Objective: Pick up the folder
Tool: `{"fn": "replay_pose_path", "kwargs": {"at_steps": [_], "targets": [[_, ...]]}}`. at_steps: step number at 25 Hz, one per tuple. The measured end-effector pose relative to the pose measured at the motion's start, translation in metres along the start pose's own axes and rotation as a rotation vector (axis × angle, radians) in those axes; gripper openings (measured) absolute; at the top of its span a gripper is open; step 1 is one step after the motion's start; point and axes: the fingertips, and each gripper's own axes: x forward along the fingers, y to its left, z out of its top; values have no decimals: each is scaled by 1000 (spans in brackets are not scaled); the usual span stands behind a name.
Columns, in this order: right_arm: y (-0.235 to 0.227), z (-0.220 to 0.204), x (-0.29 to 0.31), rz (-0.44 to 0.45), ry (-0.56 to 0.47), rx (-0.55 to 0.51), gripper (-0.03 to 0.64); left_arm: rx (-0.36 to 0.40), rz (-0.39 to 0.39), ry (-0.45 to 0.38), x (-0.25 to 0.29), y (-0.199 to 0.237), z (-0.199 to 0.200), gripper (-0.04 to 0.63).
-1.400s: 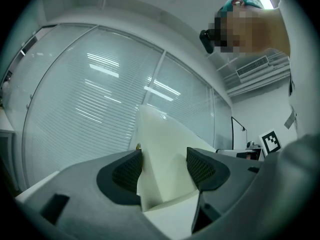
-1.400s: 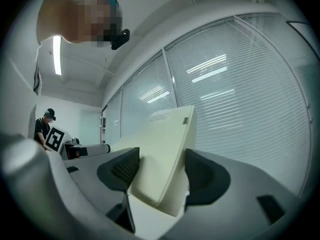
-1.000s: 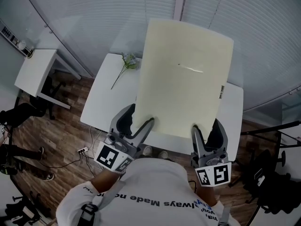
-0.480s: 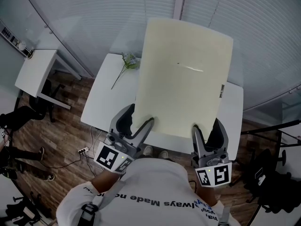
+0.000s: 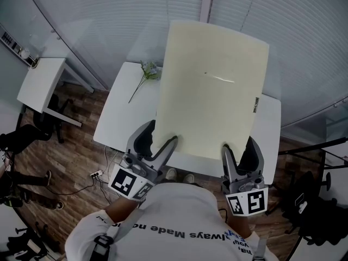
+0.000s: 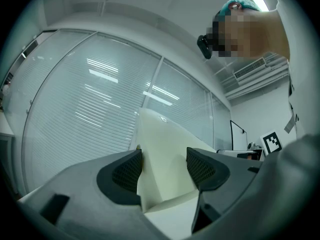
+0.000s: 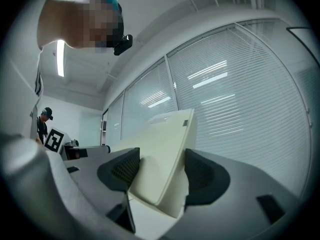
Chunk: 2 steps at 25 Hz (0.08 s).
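A large cream folder (image 5: 212, 86) hangs in the air above the white table (image 5: 117, 113), tilted up toward me. My left gripper (image 5: 163, 138) is shut on its lower left corner, my right gripper (image 5: 238, 147) on its lower right corner. In the left gripper view the folder (image 6: 165, 149) fills the space between the two dark pads of the left gripper (image 6: 162, 166). The right gripper view shows the folder's edge (image 7: 167, 144) pinched in the right gripper (image 7: 160, 169). A small dark clip mark sits on the folder's right edge (image 5: 255, 105).
A green flower sprig (image 5: 144, 78) lies on the table's far left part. A smaller white table (image 5: 41, 83) and a dark chair (image 5: 43, 125) stand at the left. A power strip (image 5: 97, 173) lies on the wooden floor. Glass walls with blinds (image 5: 98, 15) curve behind.
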Motion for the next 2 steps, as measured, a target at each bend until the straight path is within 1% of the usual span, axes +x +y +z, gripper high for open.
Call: {"fn": "replay_pose_path", "kwargs": {"at_steps": [2], "targets": [[1,0,-2,0,1,-1,282,0,0,0,-2,-1,0,284]]}}
